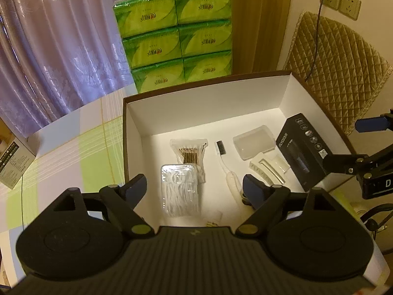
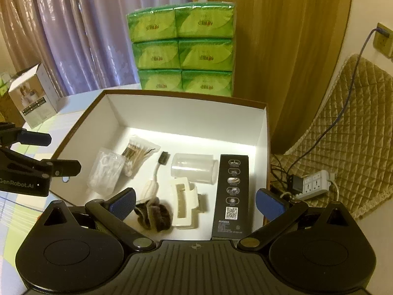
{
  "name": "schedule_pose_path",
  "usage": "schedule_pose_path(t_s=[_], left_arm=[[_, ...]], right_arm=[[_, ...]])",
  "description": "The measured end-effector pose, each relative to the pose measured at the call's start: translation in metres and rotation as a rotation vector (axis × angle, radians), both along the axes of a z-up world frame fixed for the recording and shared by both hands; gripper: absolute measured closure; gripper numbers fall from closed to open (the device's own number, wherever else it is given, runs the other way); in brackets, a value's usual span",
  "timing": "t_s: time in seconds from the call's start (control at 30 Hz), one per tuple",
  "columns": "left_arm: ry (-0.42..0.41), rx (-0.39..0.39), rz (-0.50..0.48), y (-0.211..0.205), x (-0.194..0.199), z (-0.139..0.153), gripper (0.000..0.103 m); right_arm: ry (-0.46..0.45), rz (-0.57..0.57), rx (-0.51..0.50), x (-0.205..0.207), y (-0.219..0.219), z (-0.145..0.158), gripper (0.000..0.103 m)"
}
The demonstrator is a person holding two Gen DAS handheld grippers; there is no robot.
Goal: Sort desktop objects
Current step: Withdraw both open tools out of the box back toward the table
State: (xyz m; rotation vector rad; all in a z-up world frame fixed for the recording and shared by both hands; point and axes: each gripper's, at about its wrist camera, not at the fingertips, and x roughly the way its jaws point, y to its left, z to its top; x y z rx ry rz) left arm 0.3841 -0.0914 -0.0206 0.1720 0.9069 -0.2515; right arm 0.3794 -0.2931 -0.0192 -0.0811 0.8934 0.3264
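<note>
Hair clip (image 2: 184,204) lies between right tongs (image 2: 196,200)

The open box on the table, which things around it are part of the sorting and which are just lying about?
Sorting: box, floss picks, cotton swabs, brush, clear case, hair clip, black carton, scrunchie.
Lying about: tissue packs, power strip, small white carton.

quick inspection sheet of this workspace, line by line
surface: table with green and white checked cloth
job's things: open box holds floss picks, cotton swabs, brush, clear case, hair clip, black carton, dark scrunchie
clutter: small white carton, tissue packs
grippers: left gripper and right gripper over the box, jaws open, empty
cables: cord to wall socket, power strip
surroundings: curtains, quilted chair
</note>
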Motion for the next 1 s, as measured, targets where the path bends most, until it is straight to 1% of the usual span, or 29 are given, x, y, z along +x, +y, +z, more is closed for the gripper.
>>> schedule_pose_path(t_s=[0.13,0.63,1.0], left_arm=[[-0.008,-0.008,0.004,0.001,-0.011,0.006,0.017],[-0.039,-0.063,0.013,0.007,-0.061,0.029,0.016],[-0.051,-0.101,0.022,0.018,-0.102,0.037,0.016]], right_arm=[[-0.010,-0.008,0.011,-0.011,0.000,0.007,0.002],[-0.042,0.001,0.046,-0.059,0.009,0.029,0.002],[-0.052,0.010,0.057,-0.095,0.018,0.038,0.002]])
